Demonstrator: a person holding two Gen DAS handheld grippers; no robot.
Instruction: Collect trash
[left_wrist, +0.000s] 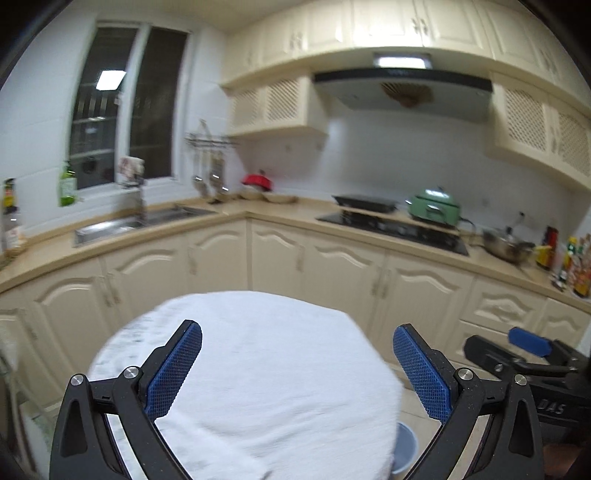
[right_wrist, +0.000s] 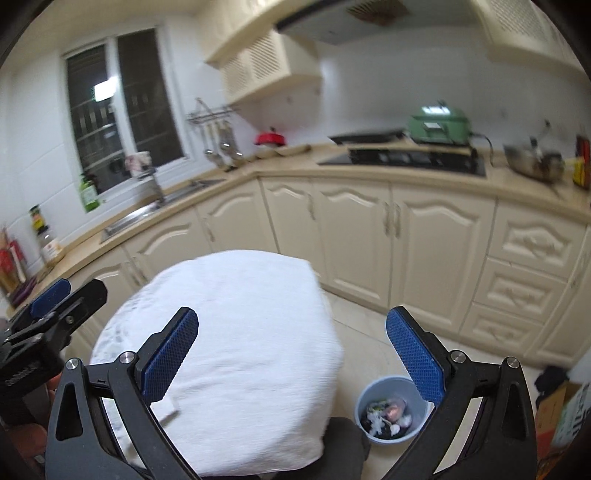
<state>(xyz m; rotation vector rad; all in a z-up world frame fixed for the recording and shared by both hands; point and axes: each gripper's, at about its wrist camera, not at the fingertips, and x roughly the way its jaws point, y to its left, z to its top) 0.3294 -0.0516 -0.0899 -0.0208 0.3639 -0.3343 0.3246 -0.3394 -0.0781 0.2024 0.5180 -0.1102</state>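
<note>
Cream kitchen cabinets (left_wrist: 332, 266) back a white-clothed round table (left_wrist: 258, 369); both grippers, left gripper (left_wrist: 297, 363) and right gripper (right_wrist: 291, 354), gape empty.

I see a small light-blue bin (right_wrist: 391, 411) standing upright on the floor beside the white-covered table (right_wrist: 236, 343). It holds crumpled trash (right_wrist: 386, 415).

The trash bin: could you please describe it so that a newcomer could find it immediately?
Start at the round table covered in white cloth in the middle of the kitchen. On the tiled floor just to its right, before the cream base cabinets, stands a small pale blue bin. It is the only open round container on the floor, and it holds crumpled scraps.
</note>
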